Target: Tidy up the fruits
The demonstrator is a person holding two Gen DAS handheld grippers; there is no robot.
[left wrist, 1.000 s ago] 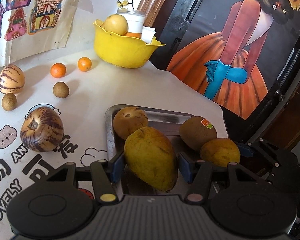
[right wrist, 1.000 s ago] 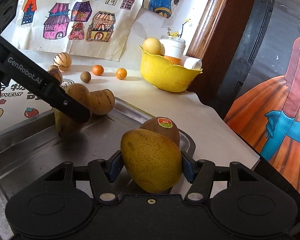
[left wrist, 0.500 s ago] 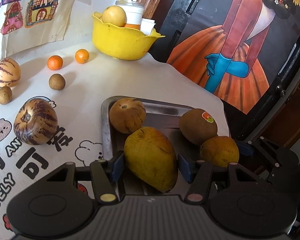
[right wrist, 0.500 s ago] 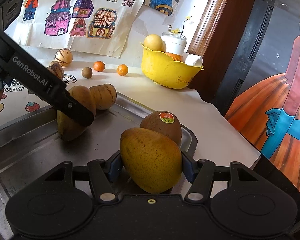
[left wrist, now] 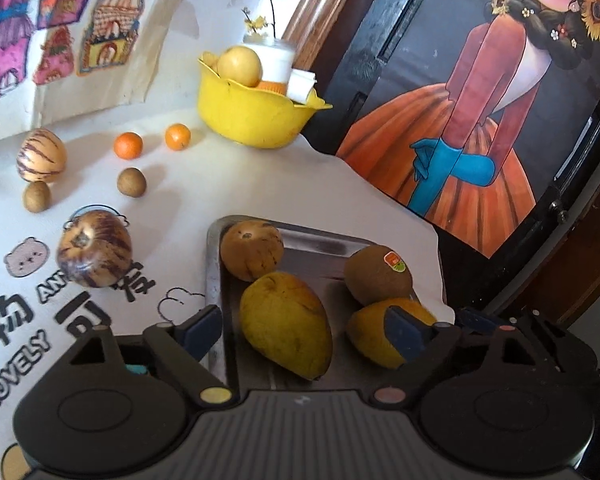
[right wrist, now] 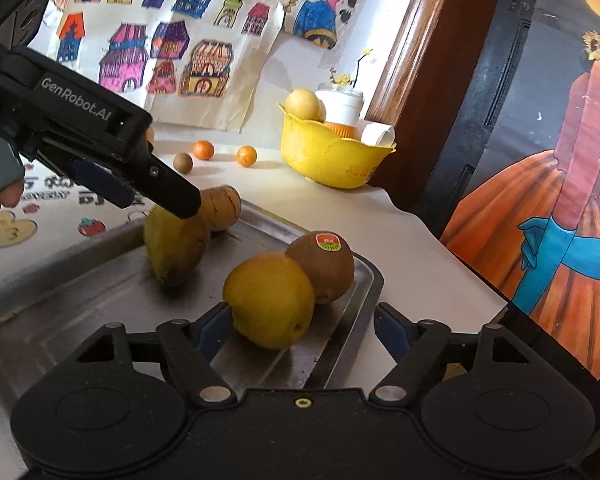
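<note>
A steel tray (left wrist: 320, 242) (right wrist: 60, 280) holds a long yellow mango (left wrist: 286, 322) (right wrist: 176, 244), a rounder yellow mango (left wrist: 374, 332) (right wrist: 270, 298), a kiwi with a sticker (left wrist: 378, 274) (right wrist: 322, 266) and a brown striped fruit (left wrist: 252, 250) (right wrist: 222, 208). My left gripper (left wrist: 300, 330) is open, its fingers spread either side of the long mango. My right gripper (right wrist: 296, 330) is open around the rounder mango, which lies on the tray.
On the white cloth left of the tray lie two striped melons (left wrist: 94, 254) (left wrist: 40, 154), two small oranges (left wrist: 128, 145) (left wrist: 177, 136) and two small brown fruits (left wrist: 131, 182) (left wrist: 37, 196). A yellow bowl (left wrist: 252, 114) (right wrist: 332, 156) with fruit stands at the back. The table edge runs right of the tray.
Both grippers have opened and let go of their mangoes, which now lie on the tray. Both grippers have drawn back a little.
</note>
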